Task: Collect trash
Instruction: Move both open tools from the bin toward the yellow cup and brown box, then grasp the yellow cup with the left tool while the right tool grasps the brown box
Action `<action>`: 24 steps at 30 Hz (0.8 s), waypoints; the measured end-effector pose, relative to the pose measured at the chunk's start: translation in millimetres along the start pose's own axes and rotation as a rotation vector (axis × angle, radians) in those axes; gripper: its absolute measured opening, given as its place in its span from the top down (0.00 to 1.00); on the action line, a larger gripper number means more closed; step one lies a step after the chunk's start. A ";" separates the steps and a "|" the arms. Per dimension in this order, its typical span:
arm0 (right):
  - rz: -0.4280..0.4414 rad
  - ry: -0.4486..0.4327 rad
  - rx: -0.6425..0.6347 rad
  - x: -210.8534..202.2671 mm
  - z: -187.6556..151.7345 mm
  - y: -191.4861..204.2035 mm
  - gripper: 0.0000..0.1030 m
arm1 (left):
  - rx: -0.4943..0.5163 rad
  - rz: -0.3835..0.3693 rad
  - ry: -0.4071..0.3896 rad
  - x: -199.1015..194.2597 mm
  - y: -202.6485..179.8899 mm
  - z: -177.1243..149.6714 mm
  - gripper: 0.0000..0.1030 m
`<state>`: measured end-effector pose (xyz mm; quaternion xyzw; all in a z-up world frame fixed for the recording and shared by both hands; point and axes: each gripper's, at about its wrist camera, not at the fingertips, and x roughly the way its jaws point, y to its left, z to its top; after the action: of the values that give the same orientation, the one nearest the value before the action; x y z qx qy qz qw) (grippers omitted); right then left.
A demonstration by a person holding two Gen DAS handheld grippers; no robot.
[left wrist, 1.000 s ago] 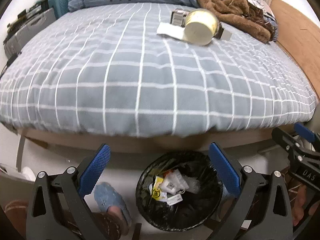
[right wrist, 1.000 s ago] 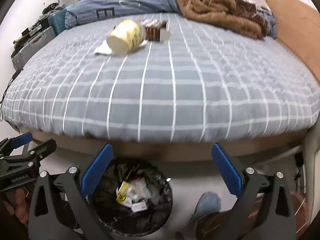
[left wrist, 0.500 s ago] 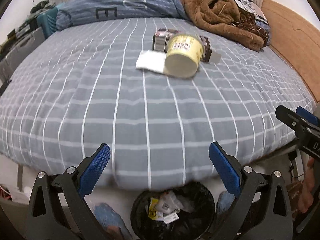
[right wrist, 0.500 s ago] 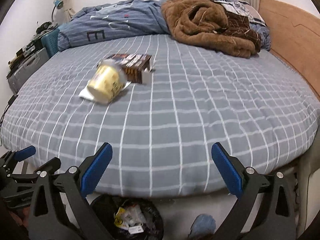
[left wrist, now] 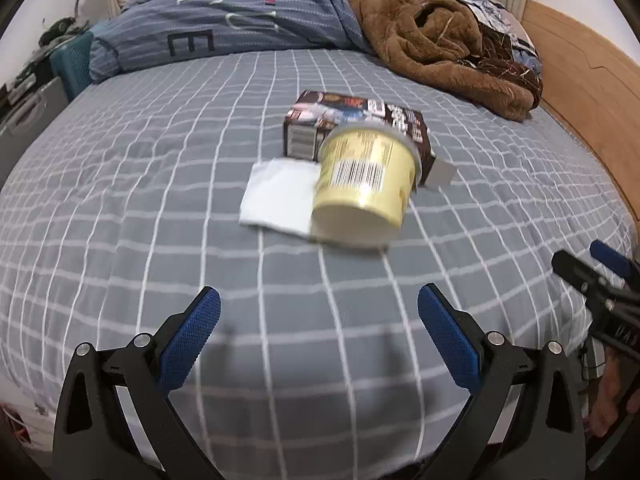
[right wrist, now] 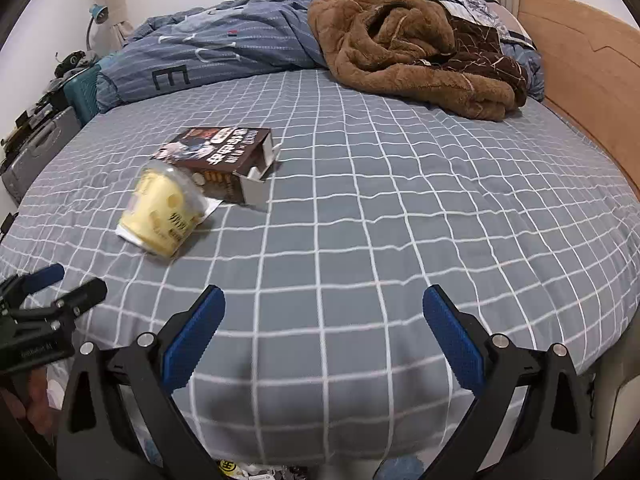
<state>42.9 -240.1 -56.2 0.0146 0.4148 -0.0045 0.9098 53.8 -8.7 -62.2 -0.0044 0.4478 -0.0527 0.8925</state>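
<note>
Here the bed [left wrist: 160, 208], under a grey checked sheet, carries a blue duvet [right wrist: 224, 52] and brown blanket [right wrist: 404, 44] along its far edge. Toward the middle lie a dark box [right wrist: 224, 156], a yellow cup [left wrist: 364, 184] on its side touching it, and a white napkin [left wrist: 280, 196] partly under the cup. Both grippers, left [left wrist: 320, 332] and right [right wrist: 324, 332], hover over the near edge, fingers apart, holding nothing.
</note>
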 end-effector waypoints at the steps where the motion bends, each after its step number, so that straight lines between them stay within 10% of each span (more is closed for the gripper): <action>1: 0.001 0.001 0.000 2.8 1.8 -1.0 0.07 | 0.001 -0.004 -0.002 2.5 -1.5 4.3 0.06; 24: 0.068 0.024 -0.006 42.8 28.4 -4.6 0.07 | 0.096 -0.021 0.048 66.5 -28.7 55.0 0.15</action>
<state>92.3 -245.4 -70.0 0.0259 0.4251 0.0280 0.9043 134.7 -46.0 -80.8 0.0350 0.4659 -0.0834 0.8802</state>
